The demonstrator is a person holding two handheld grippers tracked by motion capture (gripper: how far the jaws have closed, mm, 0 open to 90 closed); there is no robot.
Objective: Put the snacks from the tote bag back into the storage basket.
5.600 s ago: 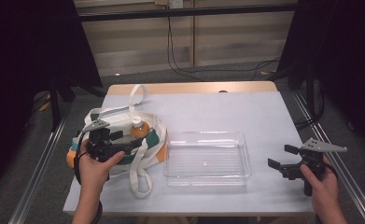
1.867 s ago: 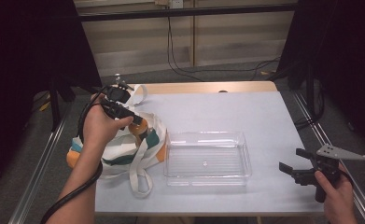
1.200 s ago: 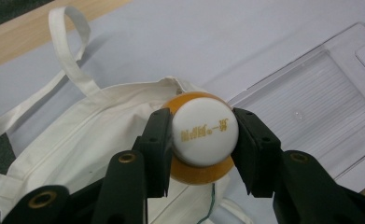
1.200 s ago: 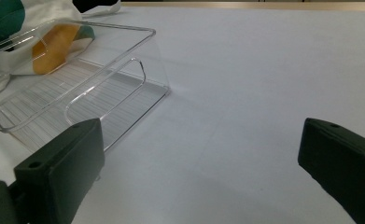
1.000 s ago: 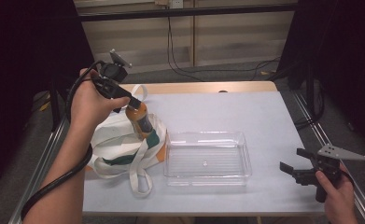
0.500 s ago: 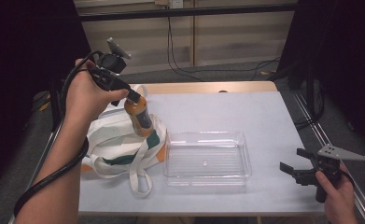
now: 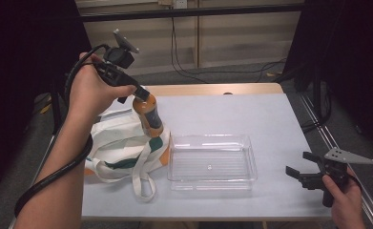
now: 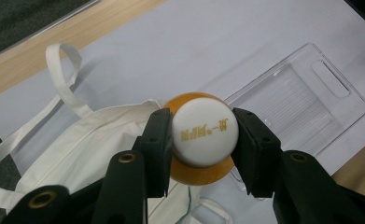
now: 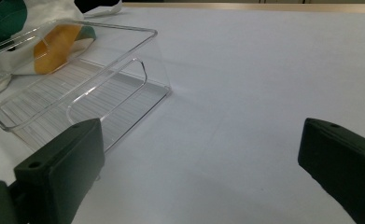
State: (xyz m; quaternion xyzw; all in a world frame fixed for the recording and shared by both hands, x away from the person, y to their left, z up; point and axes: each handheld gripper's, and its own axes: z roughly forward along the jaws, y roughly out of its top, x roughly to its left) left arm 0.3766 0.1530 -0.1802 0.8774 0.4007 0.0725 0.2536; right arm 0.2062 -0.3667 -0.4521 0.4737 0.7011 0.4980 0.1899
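Setting: dim room, pale desk [image 7: 232,119] with a wooden far edge, cables behind.
Left tool [image 8: 203,140]: clamped on the white cap, so the orange bottle [image 7: 148,117] hangs tilted, just above the bag mouth.
Cloth bag [image 7: 119,143]: slumped at the left, right beside the tray.
Clear tray [image 7: 212,162]: empty, mid-desk, probably the drop spot.
Right tool [image 7: 308,174]: wide open, holding nothing, parked low near the right edge, looks like standby.
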